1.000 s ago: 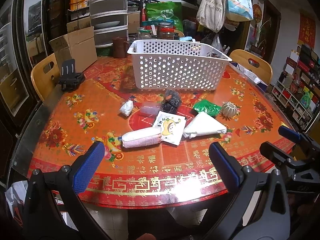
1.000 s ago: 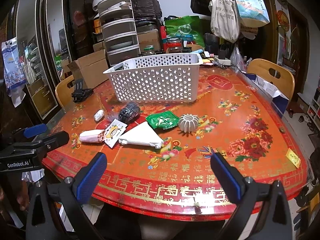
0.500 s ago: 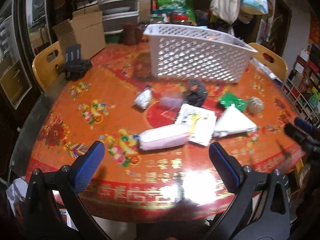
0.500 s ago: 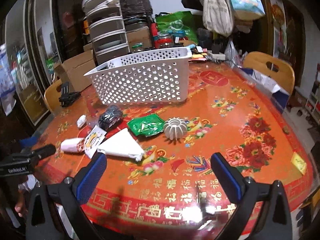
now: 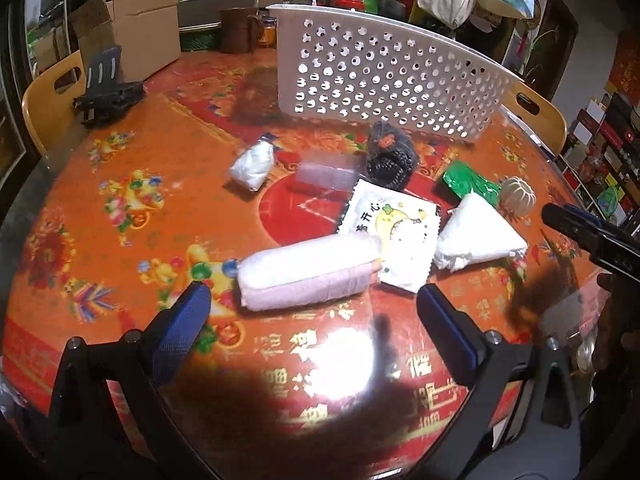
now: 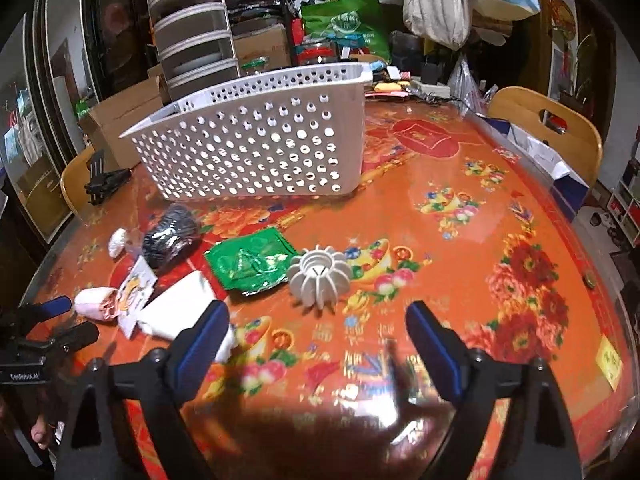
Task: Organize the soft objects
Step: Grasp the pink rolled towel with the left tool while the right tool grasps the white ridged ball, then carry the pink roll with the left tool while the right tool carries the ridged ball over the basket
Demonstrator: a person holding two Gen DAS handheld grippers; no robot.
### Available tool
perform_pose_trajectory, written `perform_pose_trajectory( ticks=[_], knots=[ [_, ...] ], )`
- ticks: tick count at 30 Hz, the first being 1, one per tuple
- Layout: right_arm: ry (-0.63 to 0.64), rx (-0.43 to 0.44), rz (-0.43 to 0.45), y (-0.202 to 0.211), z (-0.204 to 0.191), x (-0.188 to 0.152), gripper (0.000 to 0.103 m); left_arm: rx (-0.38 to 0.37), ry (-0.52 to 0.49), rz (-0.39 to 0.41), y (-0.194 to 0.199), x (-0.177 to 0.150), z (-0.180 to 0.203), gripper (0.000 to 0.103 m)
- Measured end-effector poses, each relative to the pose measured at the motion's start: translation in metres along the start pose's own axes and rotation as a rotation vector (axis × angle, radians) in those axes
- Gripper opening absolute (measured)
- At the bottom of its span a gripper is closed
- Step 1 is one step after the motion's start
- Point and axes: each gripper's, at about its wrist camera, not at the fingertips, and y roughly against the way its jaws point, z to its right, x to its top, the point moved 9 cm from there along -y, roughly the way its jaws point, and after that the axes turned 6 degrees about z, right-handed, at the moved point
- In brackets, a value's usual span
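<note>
A cluttered home dining room: round table (image 6: 480, 208), wooden chairs (image 6: 548, 128), hanging tote bags (image 6: 436, 0).

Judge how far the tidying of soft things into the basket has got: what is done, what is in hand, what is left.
Done: nothing shows; no item can be seen in the basket.

In hand: nothing. The left gripper is open just short of the pink roll; the right gripper, open, has just been closing on nothing.

Left: pink roll, white packet, green pouch, dark bundle and the rest on the table.

R gripper (image 6: 316, 332) jaws just narrowed, empty, over table (image 6: 460, 240) nr ribbed white ball (image 6: 319, 277).
</note>
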Motion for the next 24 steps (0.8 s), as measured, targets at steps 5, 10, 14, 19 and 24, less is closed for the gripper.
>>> perform_pose_trajectory(
  ticks=[5, 10, 14, 19, 24],
  knots=[
    [-0.004, 0.019, -0.021, -0.017, 0.003, 0.005, 0.082, -0.001, 0.026, -0.007, -0.012, 0.003, -0.001, 0.092],
    [0.004, 0.021, -0.038, -0.031, 0.004, 0.007, 0.074, 0.010, 0.038, -0.004, -0.013, 0.004, -0.005, 0.082],
    [0.013, 0.026, -0.054, -0.038, 0.001, 0.005, 0.068, 0.006, 0.040, 0.003, -0.008, 0.002, -0.004, 0.074],
    [0.019, 0.022, -0.064, -0.043, 0.000, 0.001, 0.051, 0.006, 0.035, 0.013, -0.007, 0.001, -0.003, 0.073],
    [0.021, 0.016, -0.064, -0.043, 0.002, -0.001, 0.039, 0.001, 0.035, 0.021, -0.005, -0.001, -0.003, 0.072]
  ],
)
